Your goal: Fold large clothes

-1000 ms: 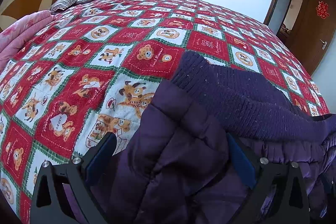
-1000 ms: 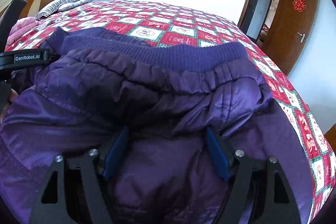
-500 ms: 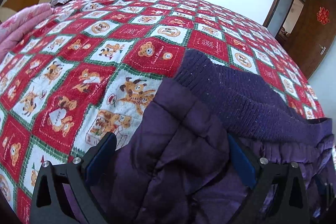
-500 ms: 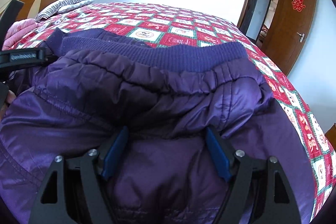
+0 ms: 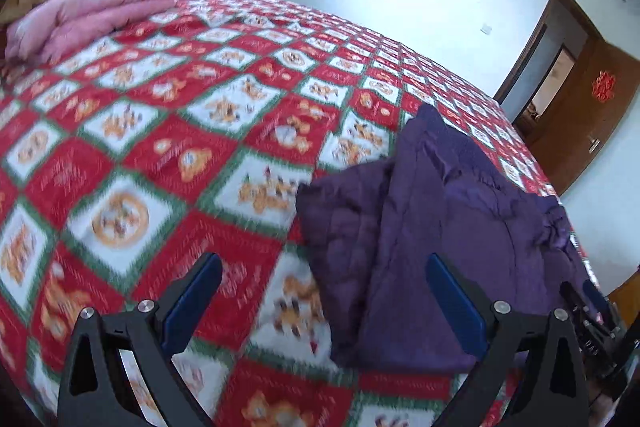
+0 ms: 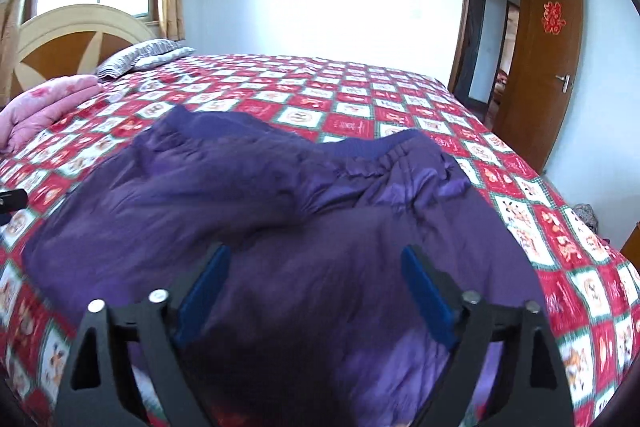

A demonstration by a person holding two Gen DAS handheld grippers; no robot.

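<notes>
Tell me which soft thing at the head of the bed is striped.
The grey pillow by the headboard is striped. The pink quilt folded beside it has a faint flowery print instead.

The only sign we can read is the red double-happiness character [image 6: 553, 18], a paper cutout stuck on the brown wooden door [image 6: 560, 99] at the far right of the room. We see it again from the left wrist view [image 5: 604, 87], smaller and less sharp. The red squares of the bedspread [image 6: 360, 107] carry pale lettering, but we find it too blurred and small to make out.
</notes>
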